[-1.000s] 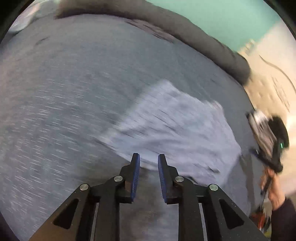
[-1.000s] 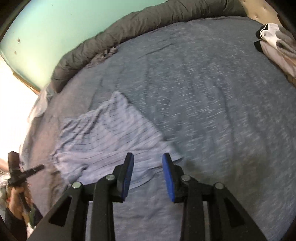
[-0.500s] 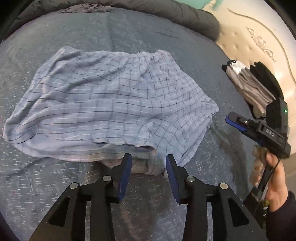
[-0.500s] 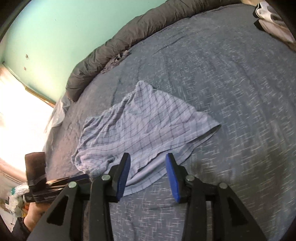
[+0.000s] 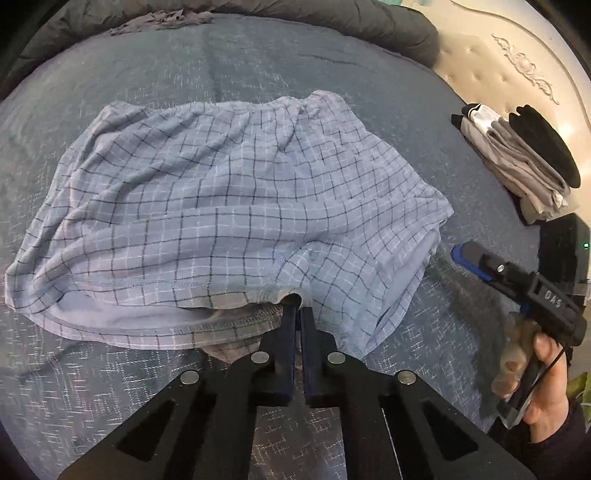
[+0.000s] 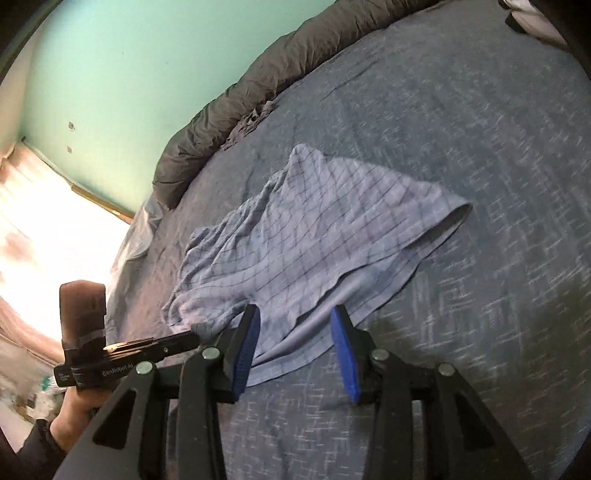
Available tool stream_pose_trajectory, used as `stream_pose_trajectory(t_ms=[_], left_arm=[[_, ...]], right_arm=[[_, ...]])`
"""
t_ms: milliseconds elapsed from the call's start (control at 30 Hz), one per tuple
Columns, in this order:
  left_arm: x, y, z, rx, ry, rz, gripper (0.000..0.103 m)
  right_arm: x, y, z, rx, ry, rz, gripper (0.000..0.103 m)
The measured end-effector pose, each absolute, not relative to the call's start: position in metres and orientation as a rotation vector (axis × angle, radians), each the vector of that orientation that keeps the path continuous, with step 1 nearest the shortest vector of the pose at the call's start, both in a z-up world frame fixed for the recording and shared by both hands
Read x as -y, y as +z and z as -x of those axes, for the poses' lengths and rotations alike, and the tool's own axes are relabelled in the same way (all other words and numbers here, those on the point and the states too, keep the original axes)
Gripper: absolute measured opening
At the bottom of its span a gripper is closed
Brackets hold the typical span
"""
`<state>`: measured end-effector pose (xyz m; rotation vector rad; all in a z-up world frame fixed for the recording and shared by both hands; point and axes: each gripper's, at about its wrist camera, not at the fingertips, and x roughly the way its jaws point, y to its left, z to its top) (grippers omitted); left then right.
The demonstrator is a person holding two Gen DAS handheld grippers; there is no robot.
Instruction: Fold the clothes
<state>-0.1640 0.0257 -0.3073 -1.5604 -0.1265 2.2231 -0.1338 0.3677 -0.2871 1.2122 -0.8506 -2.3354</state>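
Checked boxer shorts (image 5: 229, 206) spread flat near the middle of the blue bedspread (image 5: 258, 74), waistband toward the far edge where the rolled grey duvet (image 5: 369, 26) lies, leg hems toward the near edge; laid open like this, presumably, so both sides can be reached for a first fold.

Left gripper (image 5: 297, 314) pinched shut on the near hem at the crotch, fingers together with a small tuck of checked cloth between the pads. Probably gripped there because it is the centre point (a natural pivot for folding one half over the other).

Right gripper (image 6: 295, 347) held just above the near right leg opening, fingers apart, hem lying between them but not pressed. Likely waiting to close on that corner before any lift.

Folded clothes (image 5: 524, 162), grey and black, stacked near the right edge by the cream headboard (image 5: 498, 70), well apart from the shorts; seemingly the finished pile, kept clear of the working area.

Fold itself not yet begun.
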Motion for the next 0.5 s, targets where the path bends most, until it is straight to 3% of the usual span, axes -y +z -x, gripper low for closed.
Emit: stream_pose_trajectory(t_ms=[367,433,500], left_arm=[[0.04,-0.266,0.157,0.204,2.318,1.525,0.002],[0.048,-0.27,0.158,0.235,2.318,1.542,0.002],[0.048,-0.274,0.158,0.249,2.31,1.549,0.002]], right_arm=[[-0.337,-0.289,0.131,0.786,-2.22,-1.222,0.04],[-0.328,-0.29,0.13,0.771,-2.185,-1.228,0.043],[-0.32,-0.292,0.13,0.762,-2.154,-1.237,0.056]])
